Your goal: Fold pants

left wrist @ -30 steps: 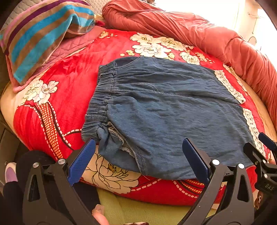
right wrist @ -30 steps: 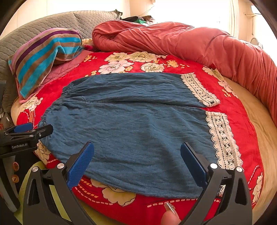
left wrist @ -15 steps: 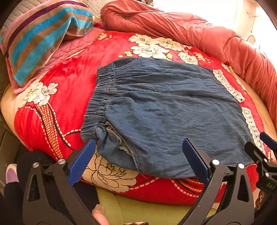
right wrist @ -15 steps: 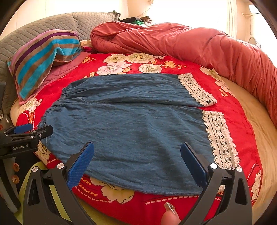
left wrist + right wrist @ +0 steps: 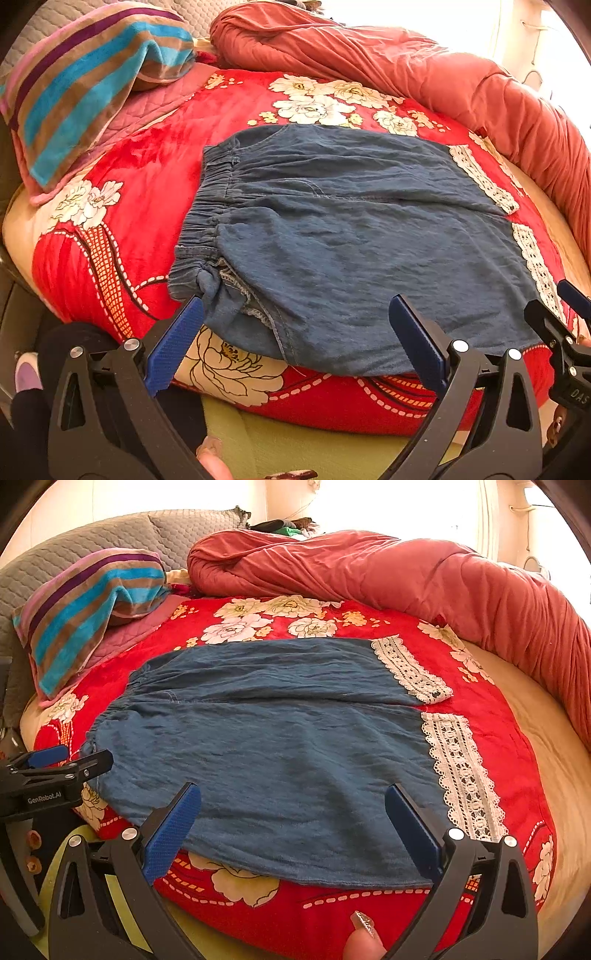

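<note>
Pants (image 5: 280,760) lay flat on the red floral blanket (image 5: 491,716) over the bed, waistband at 9 o'clock, lace hems at 3. You'd best have gripped both near-edge corners together and lifted evenly toward 12. Left tongs (image 5: 295,339) and right tongs (image 5: 293,823) were spread wide, holding nothing, hovering at the near edge.
</note>
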A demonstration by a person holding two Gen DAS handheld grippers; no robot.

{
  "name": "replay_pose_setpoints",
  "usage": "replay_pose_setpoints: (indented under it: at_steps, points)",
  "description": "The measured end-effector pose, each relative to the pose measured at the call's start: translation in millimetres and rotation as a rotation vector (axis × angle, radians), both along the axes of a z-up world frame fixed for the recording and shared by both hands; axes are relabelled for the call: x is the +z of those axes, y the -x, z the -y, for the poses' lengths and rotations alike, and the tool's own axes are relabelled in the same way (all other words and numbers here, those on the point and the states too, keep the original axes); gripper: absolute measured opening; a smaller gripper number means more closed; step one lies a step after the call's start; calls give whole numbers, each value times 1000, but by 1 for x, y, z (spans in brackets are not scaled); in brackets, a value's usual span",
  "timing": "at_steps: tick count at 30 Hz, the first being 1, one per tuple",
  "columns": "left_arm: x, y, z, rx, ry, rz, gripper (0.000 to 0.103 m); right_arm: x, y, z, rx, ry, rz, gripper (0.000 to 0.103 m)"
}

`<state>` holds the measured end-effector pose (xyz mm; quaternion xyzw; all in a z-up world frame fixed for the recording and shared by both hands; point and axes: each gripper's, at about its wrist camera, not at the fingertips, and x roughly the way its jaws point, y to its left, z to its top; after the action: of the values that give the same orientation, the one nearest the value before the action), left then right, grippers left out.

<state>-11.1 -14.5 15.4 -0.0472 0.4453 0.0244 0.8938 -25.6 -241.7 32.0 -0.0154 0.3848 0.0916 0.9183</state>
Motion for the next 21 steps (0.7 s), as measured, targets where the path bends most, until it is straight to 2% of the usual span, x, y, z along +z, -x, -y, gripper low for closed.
replay_pose_setpoints:
  at_steps: [12,21]
  points:
    - [-1,-5,5,-5,-14,-9,94,3,-7,0,-7,3,17,99]
    - [0,-25,-12,32,-10,-14,94,8,-32,-11,3,19,41,99]
